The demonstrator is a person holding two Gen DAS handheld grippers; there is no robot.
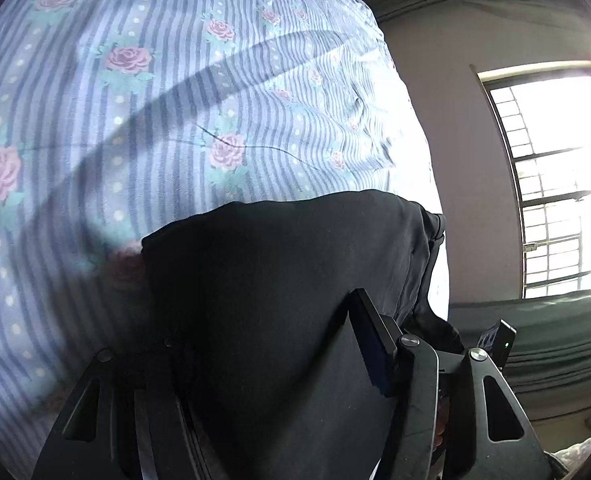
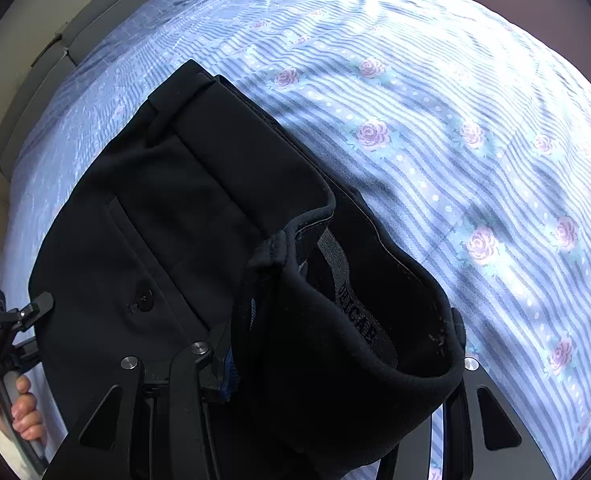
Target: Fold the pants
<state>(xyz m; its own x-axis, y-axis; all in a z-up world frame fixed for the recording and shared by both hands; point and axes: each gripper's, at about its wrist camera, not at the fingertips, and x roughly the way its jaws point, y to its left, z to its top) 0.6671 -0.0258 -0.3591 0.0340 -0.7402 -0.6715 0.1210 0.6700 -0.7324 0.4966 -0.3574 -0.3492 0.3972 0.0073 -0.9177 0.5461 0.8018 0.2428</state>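
Left gripper (image 1: pixel 263 364): jaws spread with black pants (image 1: pixel 279 264) fabric draped between and over them; left finger buried in cloth, right finger (image 1: pixel 371 344) shows its blue pad, can't tell if the pads actually press on the fabric. Right gripper (image 2: pixel 335 376): jaws partway apart, waistband bunched up between them and bulging toward the lens; blue pad (image 2: pixel 229 372) on the left finger sits against the cloth, right finger mostly hidden behind the fold, so I can't confirm a pinch. Pants lie on the bed (image 2: pixel 475 92), on a striped blue rose-print sheet (image 1: pixel 143 92). In the right wrist view, the waist end, back pocket and button (image 2: pixel 143 300) face up near the bed's left edge. From the left wrist, the cloth's far edge runs close to the bed's right edge, with wall and a bright window (image 1: pixel 555 184) past it. Wide open sheet beyond the pants in both views. Pant legs are cut off below both frames. A hand (image 2: pixel 25 412) gripping a handle shows at the right view's lower left corner. The waistband label lettering isn't legible.
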